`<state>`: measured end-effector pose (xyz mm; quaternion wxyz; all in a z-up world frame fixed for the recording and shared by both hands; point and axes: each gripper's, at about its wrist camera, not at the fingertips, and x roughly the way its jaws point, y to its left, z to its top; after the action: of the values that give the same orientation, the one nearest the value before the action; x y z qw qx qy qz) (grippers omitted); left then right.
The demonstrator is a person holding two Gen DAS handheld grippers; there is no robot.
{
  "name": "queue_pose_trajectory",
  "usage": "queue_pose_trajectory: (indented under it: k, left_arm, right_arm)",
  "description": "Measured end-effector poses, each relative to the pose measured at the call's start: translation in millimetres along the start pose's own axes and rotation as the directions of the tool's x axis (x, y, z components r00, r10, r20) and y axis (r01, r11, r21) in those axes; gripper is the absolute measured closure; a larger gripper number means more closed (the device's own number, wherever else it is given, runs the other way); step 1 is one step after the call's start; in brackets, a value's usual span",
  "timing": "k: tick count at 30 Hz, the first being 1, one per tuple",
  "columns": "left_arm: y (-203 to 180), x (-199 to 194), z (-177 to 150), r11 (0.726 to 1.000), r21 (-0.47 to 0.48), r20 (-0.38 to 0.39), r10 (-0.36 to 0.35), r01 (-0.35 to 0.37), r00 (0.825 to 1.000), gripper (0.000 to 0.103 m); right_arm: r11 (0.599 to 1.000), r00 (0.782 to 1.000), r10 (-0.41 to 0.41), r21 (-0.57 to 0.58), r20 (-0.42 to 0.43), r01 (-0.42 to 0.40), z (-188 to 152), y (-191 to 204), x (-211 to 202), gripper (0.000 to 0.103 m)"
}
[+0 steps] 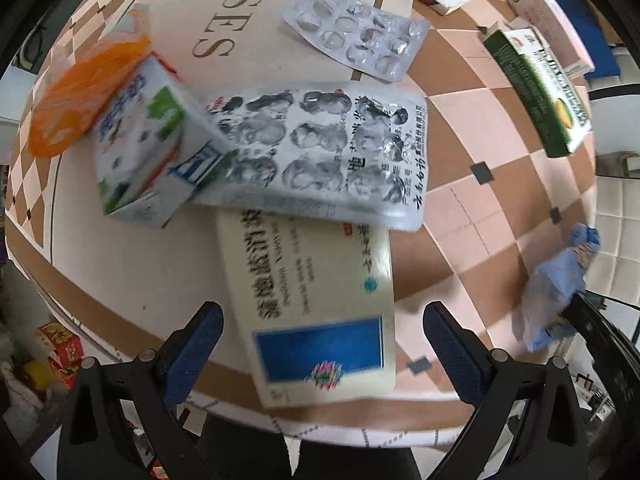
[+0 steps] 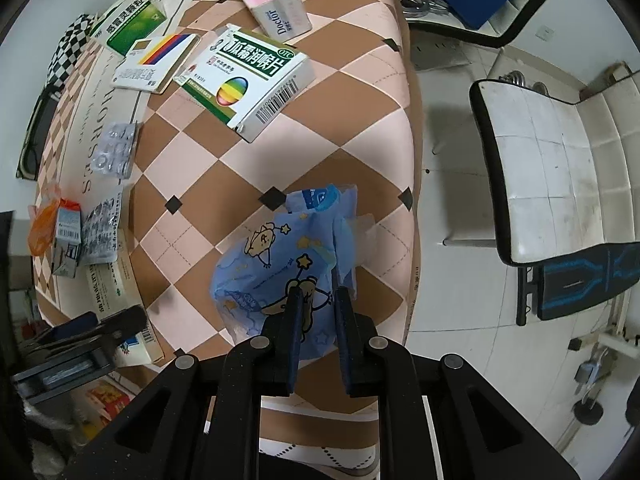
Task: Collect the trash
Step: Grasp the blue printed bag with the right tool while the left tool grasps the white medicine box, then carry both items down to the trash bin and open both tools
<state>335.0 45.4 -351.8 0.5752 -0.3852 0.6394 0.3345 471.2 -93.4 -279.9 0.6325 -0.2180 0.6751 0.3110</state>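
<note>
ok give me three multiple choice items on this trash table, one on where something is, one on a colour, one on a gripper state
1. Where does the printed foil blister sheet lie?
A. overlapping the cream medicine box with a blue panel
B. on the chair seat
C. inside the orange bag

2. What colour is the cartoon-printed wrapper?
A. red
B. light blue
C. black

3. How does the right gripper stand?
A. wide open over a bare patch of tablecloth
B. shut on the cartoon-printed wrapper
C. shut on a green box

Answers:
1 A, the sheet's lower edge covers the box's top end in the left wrist view.
2 B, it is light blue with yellow stars and cartoon animals.
3 B, both pads press in on the wrapper's near end, while the left gripper stands open over the cream box.
</note>
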Motion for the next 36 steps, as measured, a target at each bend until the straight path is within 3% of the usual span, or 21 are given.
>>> queue_pose_trajectory:
  k: [3,4,13,19,31,36]
  left_arm:
    - [-10.2,-5.3,3.5,1.0,0.0,0.036,0.016,-0.016,0.999,0.027]
    - [-11.3,-10.9,3.2,1.0,-0.004,0.05,0.017,-0.016,0.999,0.03]
    - [-11.4,-67.0,-22.4,0.995,0.095,0.116,0.031,-0.042,0.993,0.031]
    - [-3.6,-110.5,-70.6,0.985,0.172,0.151,-0.003,-0.023,0.988,0.031]
    - [43.8,-164.0,-133.6,0.943,0.325,0.209,-0.141,0.067,0.968,0.031]
    - [112.6,-132.1,-159.4,0.922,0.362,0.182,-0.213,0.136,0.96,0.031]
  right_arm:
    - [1.0,1.0,0.02,0.009,0.017,-0.02,-1.0,4.2,-1.4,0.087]
    - [1.0,0.999,0.028,0.011,0.022,-0.028,-1.2,5.6,-1.6,0.087]
    - [0.997,0.995,0.07,0.011,0.064,-0.071,-20.9,16.5,-18.5,0.088]
    - [0.998,0.994,0.054,0.034,0.095,-0.058,-51.2,21.8,-32.7,0.089]
    - [0.984,0.977,-0.007,0.176,0.214,-0.031,-152.6,59.0,-70.1,0.089]
    - [0.968,0.977,0.033,0.237,0.212,-0.084,-217.2,95.8,-65.0,0.09]
